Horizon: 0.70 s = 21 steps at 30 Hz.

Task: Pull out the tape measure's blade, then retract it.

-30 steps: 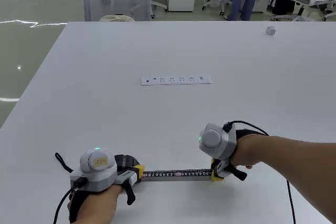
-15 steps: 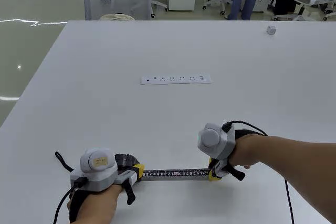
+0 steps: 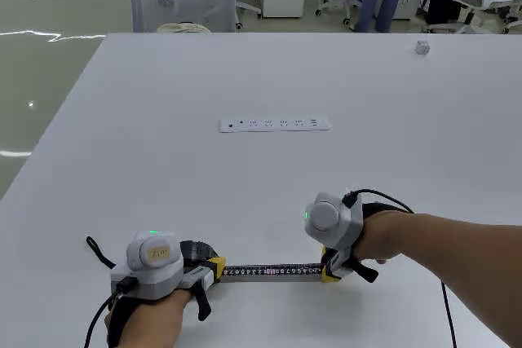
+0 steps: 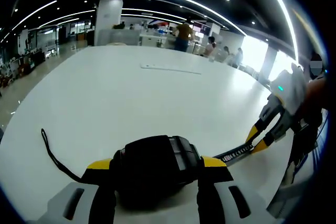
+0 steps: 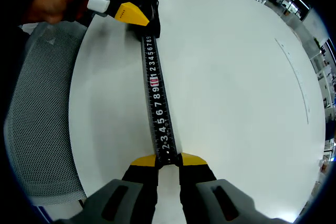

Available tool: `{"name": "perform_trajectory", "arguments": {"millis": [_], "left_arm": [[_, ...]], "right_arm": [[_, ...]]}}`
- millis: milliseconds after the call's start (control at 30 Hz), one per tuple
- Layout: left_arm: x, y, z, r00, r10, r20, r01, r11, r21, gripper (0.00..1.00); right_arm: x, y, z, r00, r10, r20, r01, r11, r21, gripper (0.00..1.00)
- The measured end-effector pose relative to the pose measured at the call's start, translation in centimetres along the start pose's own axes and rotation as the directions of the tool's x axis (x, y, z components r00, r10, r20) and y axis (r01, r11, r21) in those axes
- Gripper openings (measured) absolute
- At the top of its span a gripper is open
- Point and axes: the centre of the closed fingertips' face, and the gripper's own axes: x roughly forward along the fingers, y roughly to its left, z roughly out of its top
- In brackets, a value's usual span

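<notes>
Left hand: it grips the left gripper (image 3: 210, 271) low over the white table (image 3: 163, 160), jaws pointing along the blade away from the case.
Left gripper state: in its own view its yellow-tipped jaws are pressed against both sides of the black tape measure case (image 4: 157, 169), clamping it.
Right arm: the forearm reaches in from the far side of the blade, opposite the case. The wrist is bent so the right gripper (image 3: 329, 273) tips down to the table.
Right gripper state: its own view shows the jaws pinched together on the free end of the blade (image 5: 157, 103), looking straight back along the printed numbers to the case.
Tape measure: the case lies on the table with the blade drawn out flat and straight from it to the right gripper. A black lanyard (image 3: 96, 250) trails from the case on the side away from the blade.
Power strip (image 3: 274, 124): flat on the table, well beyond the case.
Change since a second ago: the right gripper sits slightly nearer the case and the exposed blade is a little shorter. The left gripper keeps its clamp in the same spot.
</notes>
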Motion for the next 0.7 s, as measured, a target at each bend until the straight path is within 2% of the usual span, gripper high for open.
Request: {"name": "perform_trajectory", "arguments": {"millis": [700], "left_arm": [[0.0, 0.0, 0.0, 1.0, -0.004, -0.003, 0.004, 1.0, -0.005, 0.59]], "right_arm": [[0.3, 0.2, 1.2, 0.9999, 0.009, 0.014, -0.009, 1.0, -0.001, 0.14]]}}
